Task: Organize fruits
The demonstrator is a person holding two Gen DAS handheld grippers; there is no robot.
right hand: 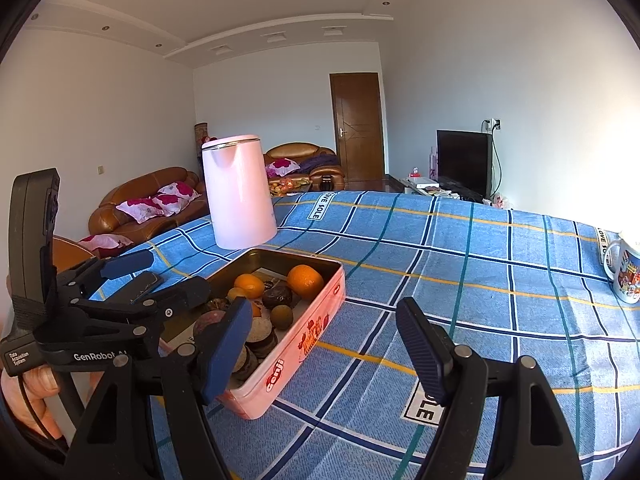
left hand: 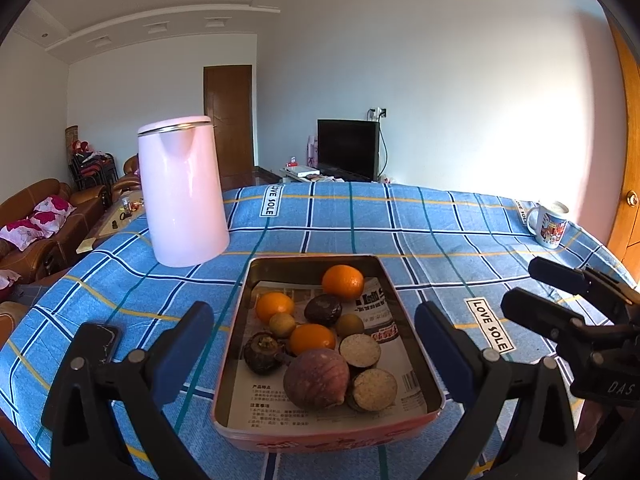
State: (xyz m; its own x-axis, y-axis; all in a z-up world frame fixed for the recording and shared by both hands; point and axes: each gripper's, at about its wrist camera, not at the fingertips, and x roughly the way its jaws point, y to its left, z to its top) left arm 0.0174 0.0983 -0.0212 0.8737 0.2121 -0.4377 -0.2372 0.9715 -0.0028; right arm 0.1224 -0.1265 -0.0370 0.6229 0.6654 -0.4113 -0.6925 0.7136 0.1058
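A dark phone (left hand: pixel 103 342) lies on the blue checked cloth (left hand: pixel 400 220) near the table's left edge, partly behind the left gripper's frame. Further back on that side a pale pink kettle (left hand: pixel 182 192) stands upright, just beyond the far left corner of the tin (left hand: pixel 320 438). The tin, pink outside and metal inside, sits toward the near edge of the table, lined with printed paper (left hand: pixel 320 410), and it holds all the fruit in view. Three oranges (left hand: pixel 343 282) lie in its far half, one at the back and two nearer the left wall, with a dark wrinkled fruit (left hand: pixel 322 309) and two small brown round fruits (left hand: pixel 282 325) among them. In the near half a large purplish round fruit (left hand: pixel 317 378) sits in the middle, a dark knobbly one (left hand: pixel 263 352) touches its left side, and two cut pieces with pale faces (left hand: pixel 360 350) lie to its right. The left gripper (left hand: pixel 314 354) hovers over the tin's near end with its jaws spread very wide, one finger outside each long wall, grasping nothing. The right gripper (right hand: pixel 324 350) is beside the tin's right wall, over bare cloth, its jaws partly apart and empty; in its own view the left finger overlaps the tin's near corner. A printed mug (left hand: pixel 549 224) stands upright at the far right corner of the table, well apart from the tin. A person's fingers (right hand: pixel 28 392) grip the left gripper's handle at the lower left of the right wrist view.
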